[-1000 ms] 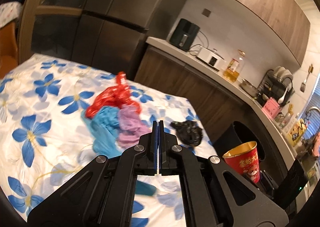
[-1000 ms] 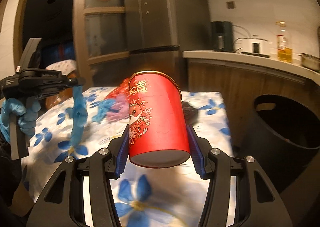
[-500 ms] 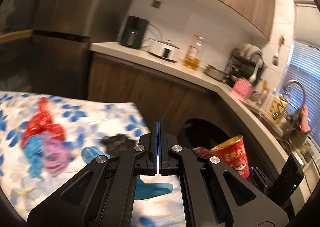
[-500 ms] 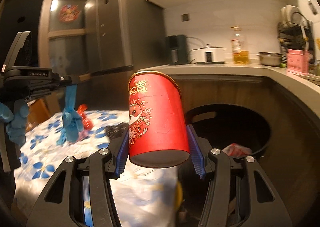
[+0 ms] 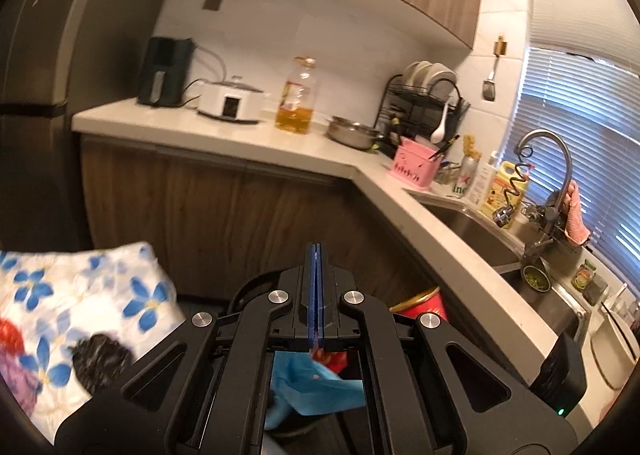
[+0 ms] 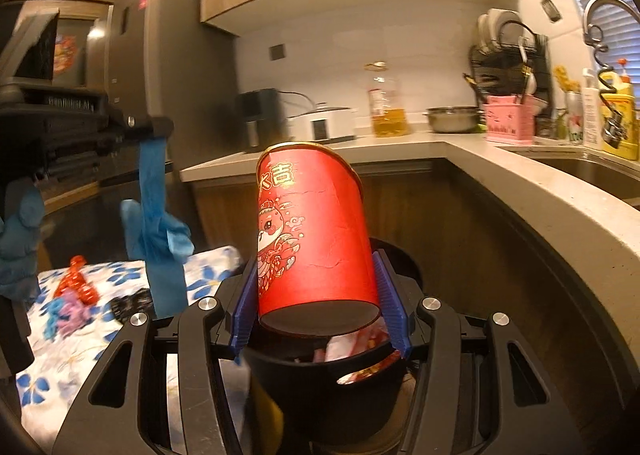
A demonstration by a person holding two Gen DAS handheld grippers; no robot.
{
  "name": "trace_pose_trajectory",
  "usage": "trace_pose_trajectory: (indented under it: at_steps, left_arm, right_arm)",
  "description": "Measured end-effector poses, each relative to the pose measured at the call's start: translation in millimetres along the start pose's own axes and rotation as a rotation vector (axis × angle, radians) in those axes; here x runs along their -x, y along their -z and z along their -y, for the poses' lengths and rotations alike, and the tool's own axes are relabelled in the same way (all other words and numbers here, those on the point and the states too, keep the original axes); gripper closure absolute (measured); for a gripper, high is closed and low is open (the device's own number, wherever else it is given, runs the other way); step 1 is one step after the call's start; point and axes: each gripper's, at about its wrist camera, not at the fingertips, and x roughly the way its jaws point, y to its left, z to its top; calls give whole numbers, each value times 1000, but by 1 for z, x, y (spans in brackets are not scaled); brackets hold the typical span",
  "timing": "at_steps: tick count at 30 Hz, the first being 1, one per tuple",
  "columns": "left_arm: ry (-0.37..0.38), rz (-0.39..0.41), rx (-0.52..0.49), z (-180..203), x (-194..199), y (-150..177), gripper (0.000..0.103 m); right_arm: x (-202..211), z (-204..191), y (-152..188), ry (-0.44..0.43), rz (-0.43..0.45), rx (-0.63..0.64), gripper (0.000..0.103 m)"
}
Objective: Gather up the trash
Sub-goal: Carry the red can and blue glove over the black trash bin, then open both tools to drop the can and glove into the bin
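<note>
My right gripper (image 6: 318,295) is shut on a red paper cup (image 6: 314,227) and holds it just above the black trash bin (image 6: 328,383), which has wrappers inside. My left gripper (image 5: 317,295) is shut on a blue glove (image 5: 316,391) that hangs below it over the bin; the glove also shows in the right wrist view (image 6: 160,223), dangling from the left gripper (image 6: 158,127). The cup's rim (image 5: 420,301) shows in the left wrist view. Red, purple and black trash (image 6: 76,295) lies on the flowered table (image 6: 60,371).
A kitchen counter (image 5: 280,143) with an oil bottle (image 5: 296,103), cooker, pan and dish rack runs behind the bin. A sink (image 5: 472,227) with a tap is at the right. A fridge (image 6: 172,67) stands at the left.
Both grippers have swung right from the table to the bin. The cup and the blue glove now hang over the bin's opening.
</note>
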Motion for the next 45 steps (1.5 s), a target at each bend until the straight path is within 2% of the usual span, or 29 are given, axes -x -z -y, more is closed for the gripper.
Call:
trace_pose_trajectory:
  at_steps: [7, 13, 20, 25, 26, 27, 28, 29, 31, 35, 38, 45]
  left_arm:
    - [8, 0, -41, 16, -35, -14, 103]
    - [-19, -23, -68, 13, -66, -1, 103]
    - [-30, -81, -31, -5, -92, 14, 103]
    - [-38, -87, -12, -11, -98, 18, 103]
    - [-38, -90, -9, -13, -99, 19, 102]
    - [-41, -94, -8, -13, -100, 20, 98]
    - [-54, -101, -9, -15, -101, 21, 81]
    - [-64, -103, -7, -18, -102, 22, 56]
    - [-84, -80, 9, -25, -98, 25, 36]
    - [-134, -59, 46, -39, -86, 27, 23]
    - [-181, -52, 54, -47, -75, 29, 19]
    - [-288, -31, -1, -47, -44, 38, 16]
  right_arm:
    - [-21, 16, -5, 34, -14, -46, 50]
    - [-42, 21, -2, 40, -43, -63, 49]
    - [-58, 22, 1, 40, -63, -67, 48]
    - [-65, 23, 0, 43, -68, -82, 46]
    - [-64, 23, 0, 37, -60, -87, 39]
    - [-65, 23, -1, 40, -57, -88, 26]
    - [-65, 23, -1, 49, -50, -92, 23]
    - [-64, 24, -2, 58, -44, -94, 22]
    - [-62, 26, -3, 65, -43, -99, 22]
    - [-55, 26, -5, 83, -33, -98, 22]
    - [-51, 20, -7, 91, -29, -78, 22]
    - [-39, 7, -11, 103, -20, -56, 22]
